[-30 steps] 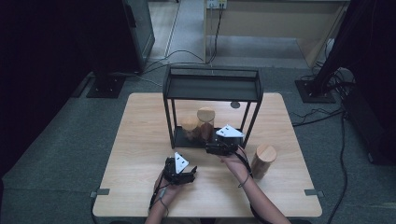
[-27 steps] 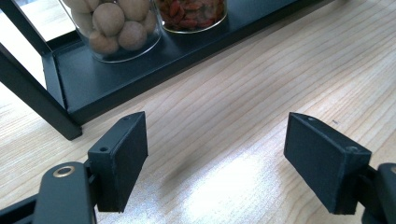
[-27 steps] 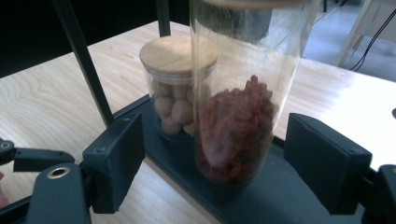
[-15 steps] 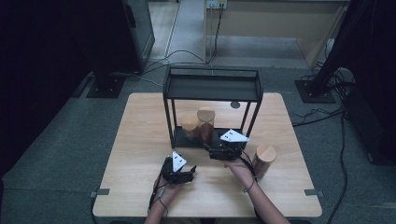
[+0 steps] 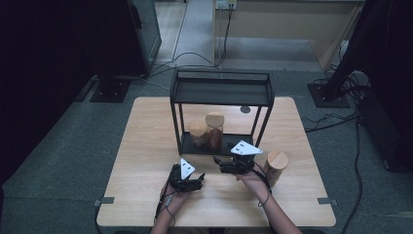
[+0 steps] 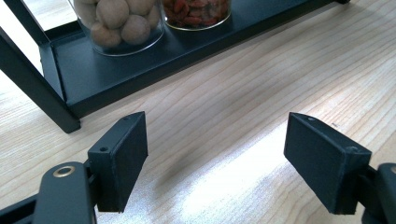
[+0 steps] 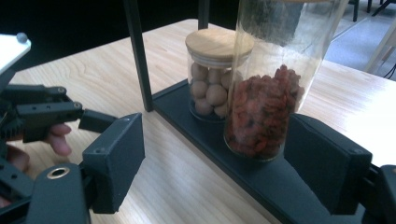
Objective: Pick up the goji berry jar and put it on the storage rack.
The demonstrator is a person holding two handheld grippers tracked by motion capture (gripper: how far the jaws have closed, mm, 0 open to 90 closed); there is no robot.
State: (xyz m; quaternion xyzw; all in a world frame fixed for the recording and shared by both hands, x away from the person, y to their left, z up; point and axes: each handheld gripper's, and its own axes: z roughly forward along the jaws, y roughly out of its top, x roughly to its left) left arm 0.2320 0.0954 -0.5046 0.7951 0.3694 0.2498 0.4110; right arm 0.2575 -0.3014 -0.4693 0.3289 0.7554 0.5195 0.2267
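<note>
A black two-level rack (image 5: 221,92) stands mid-table. Its lower tray (image 5: 195,147) holds a short wooden-lidded jar of round nuts (image 5: 198,135) and a taller jar of red berries (image 5: 214,130). In the right gripper view, the berry jar (image 7: 264,107) and nut jar (image 7: 215,79) stand just beyond my right gripper (image 7: 215,128), which is open and touches neither. That right gripper (image 5: 223,165) sits in front of the tray. My left gripper (image 5: 191,181) rests nearer the front edge. In its own view the left gripper (image 6: 217,123) is open over bare wood.
A third wooden-lidded jar (image 5: 275,165) stands on the table (image 5: 146,141) just right of my right hand. The rack's corner post (image 7: 137,51) rises left of the jars. A small dark disc (image 5: 245,109) lies behind the rack. Cables run over the floor beyond.
My right gripper has drawn back slightly from the rack toward the table's front edge. The left gripper and the jars have not moved.
</note>
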